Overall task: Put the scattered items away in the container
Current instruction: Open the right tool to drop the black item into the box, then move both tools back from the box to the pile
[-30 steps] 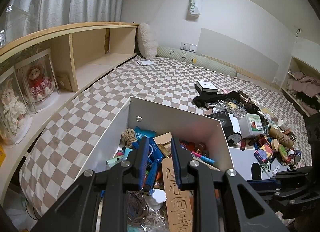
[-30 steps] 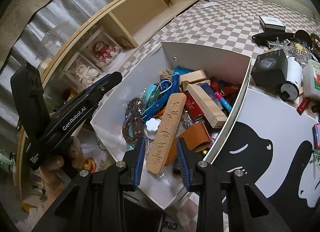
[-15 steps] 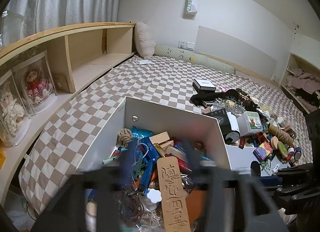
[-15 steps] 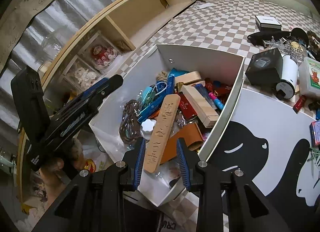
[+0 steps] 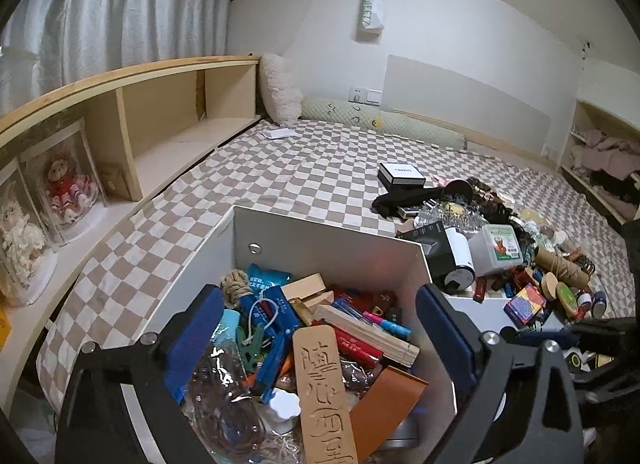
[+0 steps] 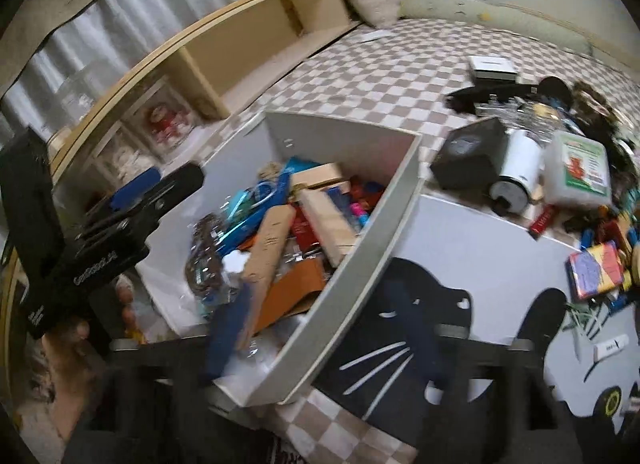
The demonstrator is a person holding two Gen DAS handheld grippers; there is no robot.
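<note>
Two tools, both empty w/ jaws opening: left tool (image 5: 320,328) hangs over the open white box (image 5: 320,240), right tool (image 6: 320,328) straddles its near wall. The long carved wooden plaque (image 5: 324,396) lies inside on the heap, released. Next pick, I'd say, is the scattered pile (image 6: 560,191) on the checkered bed (image 5: 312,167) (well apart from the box), so swing the right tool there wide open and take one small item. Right view is motion-blurred; pile items hard to tell apart, box bottom hidden.

Both tools (image 5: 320,338) (image 6: 320,340) opening, empty
</note>
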